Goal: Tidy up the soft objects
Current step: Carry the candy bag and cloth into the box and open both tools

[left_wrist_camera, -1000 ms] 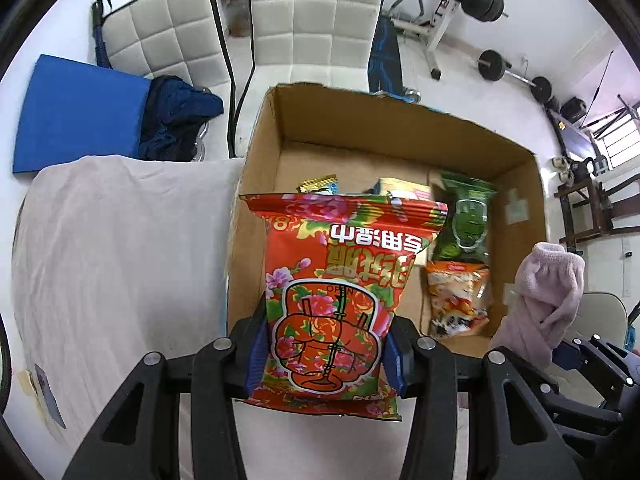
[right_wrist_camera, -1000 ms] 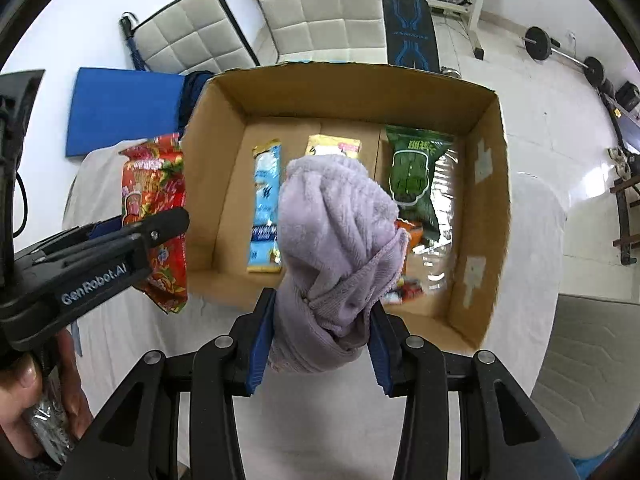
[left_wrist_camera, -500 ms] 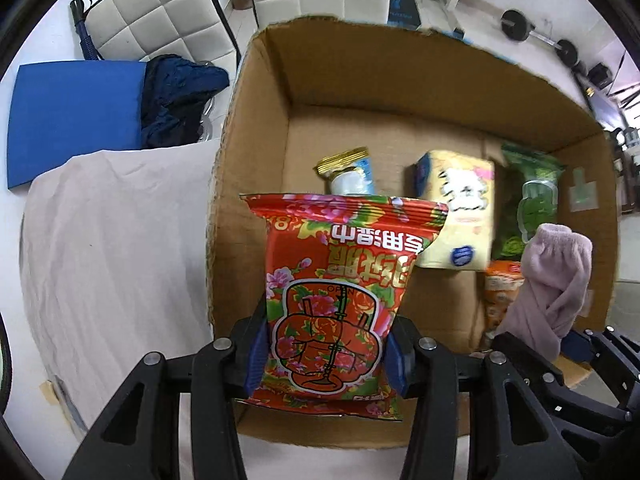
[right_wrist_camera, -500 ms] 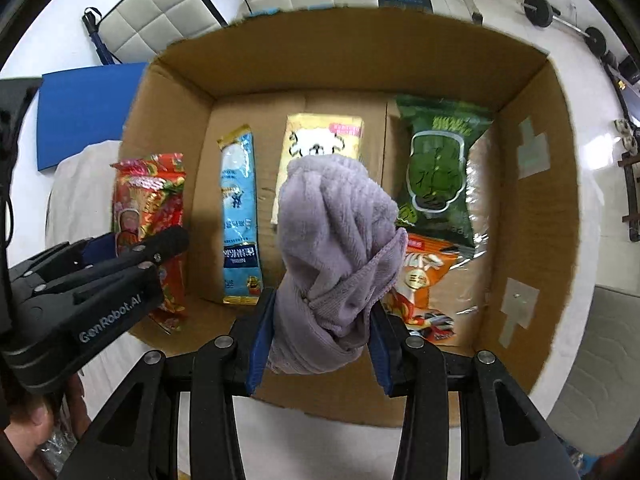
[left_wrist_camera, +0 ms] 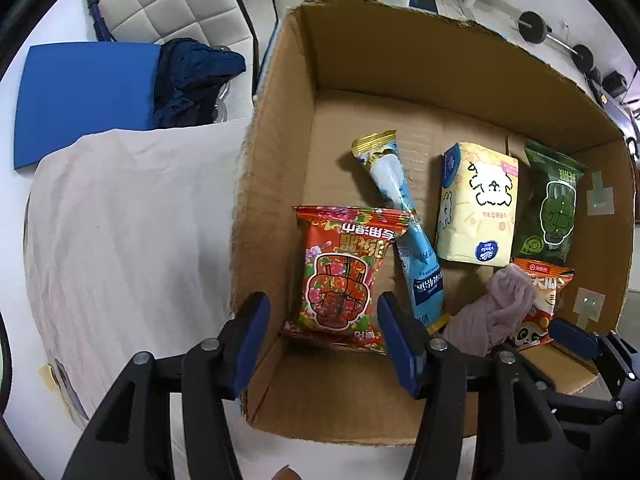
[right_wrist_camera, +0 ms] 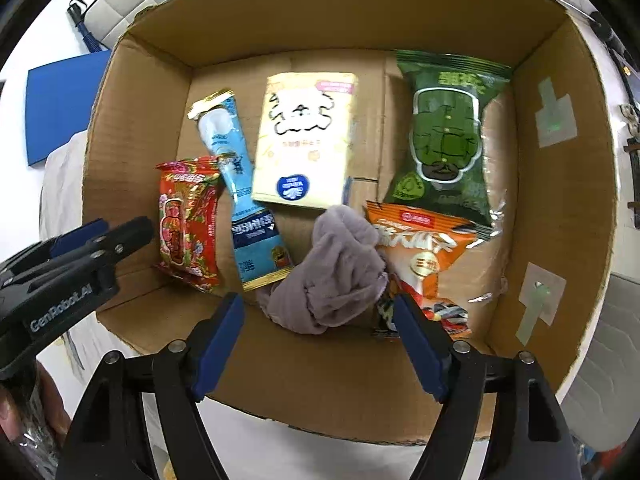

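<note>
Lying in box (right_wrist_camera: 144,312): red pack (left_wrist_camera: 344,272) & sock (right_wrist_camera: 336,276), prob. loose; L gripper (left_wrist_camera: 324,336), R gripper (right_wrist_camera: 320,340) both spread.

Brown cardboard box (right_wrist_camera: 560,184); red floral packet (left_wrist_camera: 344,276); lilac cloth (right_wrist_camera: 340,272); green packet (right_wrist_camera: 444,136); orange packet (right_wrist_camera: 420,252); pale yellow pack (right_wrist_camera: 304,140); light blue sachet (right_wrist_camera: 240,184).

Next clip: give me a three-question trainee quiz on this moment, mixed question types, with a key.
1. True or false: the left claw is shut on the red floral packet.
2. Multiple choice: the purple fuzzy sock lies partly on which item? A) green snack bag B) orange snack bag C) yellow tissue pack
3. Fill in: all the items lie inside a ____.

Key: 1 false, both claws are open, the right claw too; 2 B; 3 cardboard box.
</note>
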